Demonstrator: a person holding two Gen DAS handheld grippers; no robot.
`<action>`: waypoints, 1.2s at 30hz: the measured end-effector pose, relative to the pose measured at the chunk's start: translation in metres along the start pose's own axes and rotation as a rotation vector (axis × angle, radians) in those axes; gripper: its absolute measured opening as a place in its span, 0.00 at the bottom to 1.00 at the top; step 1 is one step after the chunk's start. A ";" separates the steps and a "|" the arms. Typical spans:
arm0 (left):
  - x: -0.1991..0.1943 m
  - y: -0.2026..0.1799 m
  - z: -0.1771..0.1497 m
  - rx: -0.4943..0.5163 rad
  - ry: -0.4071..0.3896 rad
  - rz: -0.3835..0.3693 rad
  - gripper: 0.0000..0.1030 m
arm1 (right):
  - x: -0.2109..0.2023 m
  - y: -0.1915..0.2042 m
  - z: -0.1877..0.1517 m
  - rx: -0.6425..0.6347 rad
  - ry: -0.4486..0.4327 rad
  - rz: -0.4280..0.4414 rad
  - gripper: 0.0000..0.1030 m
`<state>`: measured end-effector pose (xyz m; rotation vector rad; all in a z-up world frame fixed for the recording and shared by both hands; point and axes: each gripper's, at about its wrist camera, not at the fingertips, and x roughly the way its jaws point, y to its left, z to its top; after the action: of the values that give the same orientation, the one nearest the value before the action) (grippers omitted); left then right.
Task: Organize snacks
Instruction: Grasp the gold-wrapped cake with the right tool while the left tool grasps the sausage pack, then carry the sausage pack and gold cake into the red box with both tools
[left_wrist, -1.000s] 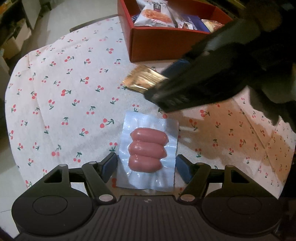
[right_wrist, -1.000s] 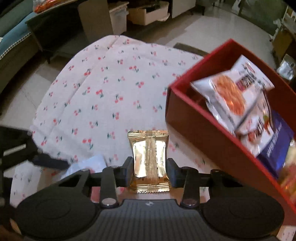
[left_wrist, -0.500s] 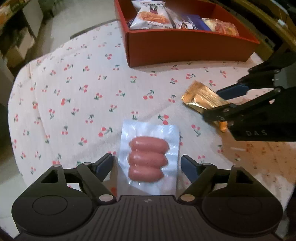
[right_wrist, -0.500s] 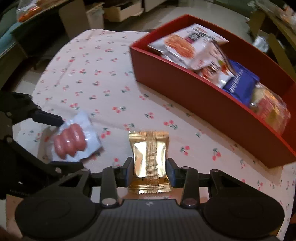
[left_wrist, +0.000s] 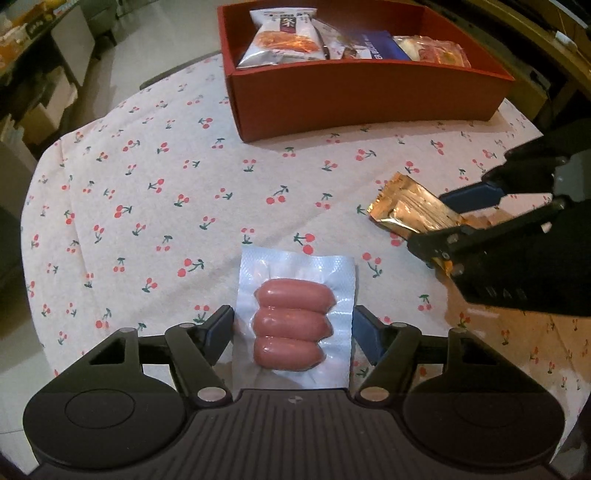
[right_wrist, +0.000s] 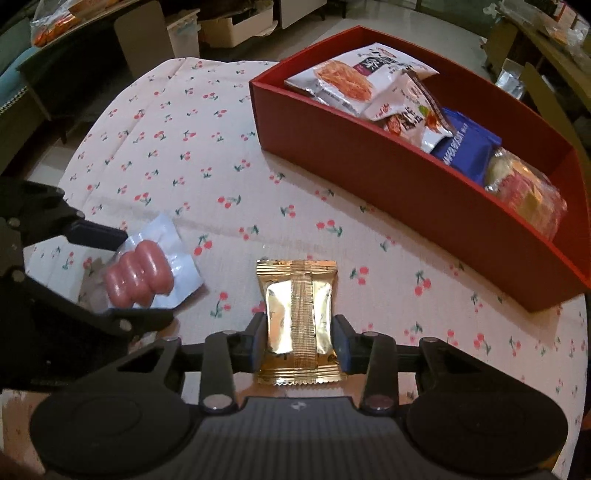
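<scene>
A clear vacuum pack of three pink sausages sits between the fingers of my left gripper. Its jaws are closing, and both blue pads touch the pack's side edges. From the right wrist view the sausage pack looks tilted and pinched in the left gripper. My right gripper is shut on a gold foil snack packet, held just above the cherry-print cloth. In the left wrist view that right gripper and the gold packet are at the right.
A red open box stands at the far side of the table, holding several snack bags; in the right wrist view the box is at the upper right. The cherry-print tablecloth ends in a rounded edge on the left. Furniture stands beyond.
The right gripper carried the gold packet from in front of the box across to the right side. The left jaws widened around the sausage pack, then narrowed onto its edges.
</scene>
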<state>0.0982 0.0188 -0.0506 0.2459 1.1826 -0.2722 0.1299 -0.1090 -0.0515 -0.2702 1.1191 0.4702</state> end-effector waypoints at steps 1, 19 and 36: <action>0.000 -0.001 0.000 0.003 0.000 0.005 0.73 | -0.002 0.001 -0.003 0.002 -0.004 -0.005 0.46; -0.022 -0.037 0.006 0.084 -0.084 0.046 0.73 | -0.033 0.000 -0.031 0.080 -0.075 -0.079 0.46; -0.033 -0.051 0.029 0.108 -0.156 0.081 0.73 | -0.049 -0.020 -0.026 0.135 -0.135 -0.133 0.46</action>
<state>0.0949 -0.0362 -0.0118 0.3595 1.0021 -0.2795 0.1014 -0.1485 -0.0180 -0.1908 0.9896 0.2892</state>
